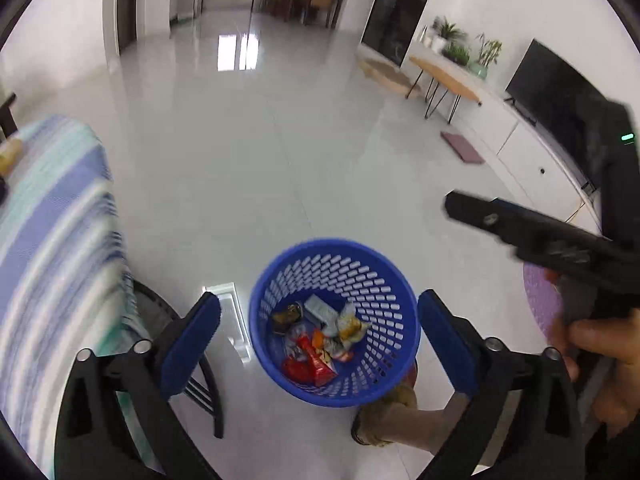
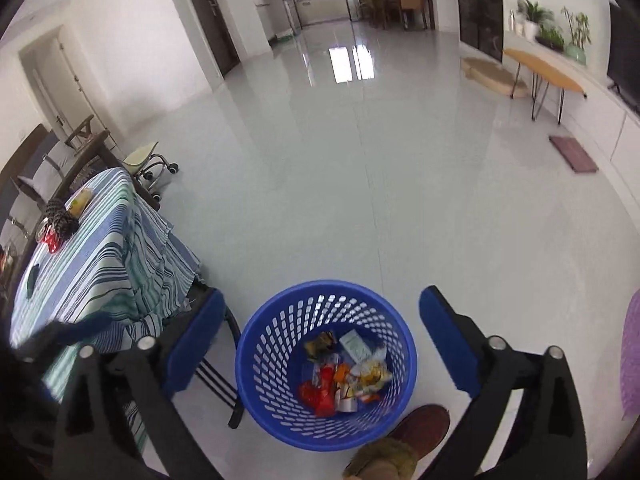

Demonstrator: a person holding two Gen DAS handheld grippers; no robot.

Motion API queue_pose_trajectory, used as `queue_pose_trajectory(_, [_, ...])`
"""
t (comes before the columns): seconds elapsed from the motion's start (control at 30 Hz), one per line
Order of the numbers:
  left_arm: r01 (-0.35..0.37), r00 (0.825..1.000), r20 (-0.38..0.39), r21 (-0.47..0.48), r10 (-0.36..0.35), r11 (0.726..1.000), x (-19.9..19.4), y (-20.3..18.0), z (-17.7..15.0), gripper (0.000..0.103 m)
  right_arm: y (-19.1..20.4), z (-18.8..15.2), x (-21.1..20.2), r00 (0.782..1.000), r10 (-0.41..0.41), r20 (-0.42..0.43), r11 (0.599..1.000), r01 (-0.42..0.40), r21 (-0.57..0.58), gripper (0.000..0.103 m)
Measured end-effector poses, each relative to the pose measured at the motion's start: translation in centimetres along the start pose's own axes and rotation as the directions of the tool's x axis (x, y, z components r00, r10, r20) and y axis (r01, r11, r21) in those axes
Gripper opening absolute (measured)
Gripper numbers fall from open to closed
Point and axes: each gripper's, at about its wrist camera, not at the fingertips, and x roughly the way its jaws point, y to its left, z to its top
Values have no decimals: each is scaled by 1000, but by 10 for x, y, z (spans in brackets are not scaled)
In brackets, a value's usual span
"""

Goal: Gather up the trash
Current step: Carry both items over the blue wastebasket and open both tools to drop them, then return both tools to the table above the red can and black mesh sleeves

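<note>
- Trash, crumpled red, orange and white wrappers (image 1: 320, 340), lies in the round blue perforated plastic basket (image 1: 372, 272) on the pale floor.
- Left gripper (image 1: 320, 332) angled down above it, jaws spread, empty.
- Right gripper (image 2: 322, 344) likewise, spread, empty.
- Striped-cloth table (image 2: 100, 264) beyond.

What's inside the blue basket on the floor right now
The blue basket holds a pile of crumpled wrappers: red, orange, yellow, a pale carton piece and a dark one. Whatever lies beneath that pile is hidden.
</note>
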Motion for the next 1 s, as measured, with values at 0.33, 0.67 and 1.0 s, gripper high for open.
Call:
queue_pose_trajectory(0.33, [-123, 988, 88, -59, 128, 991, -125, 89, -58, 98, 111, -23, -31, 993, 33, 116, 971, -4, -240, 98])
queue_pose_trajectory(0.67, [-429, 900, 3, -183, 437, 885, -191, 232, -118, 98, 272, -52, -5, 970, 226, -93, 908, -244, -339, 98])
queue_pose_trajectory(1.0, [-465, 882, -88, -316, 463, 827, -191, 318, -145, 99, 364, -66, 38, 964, 171, -202, 859, -246, -449, 98])
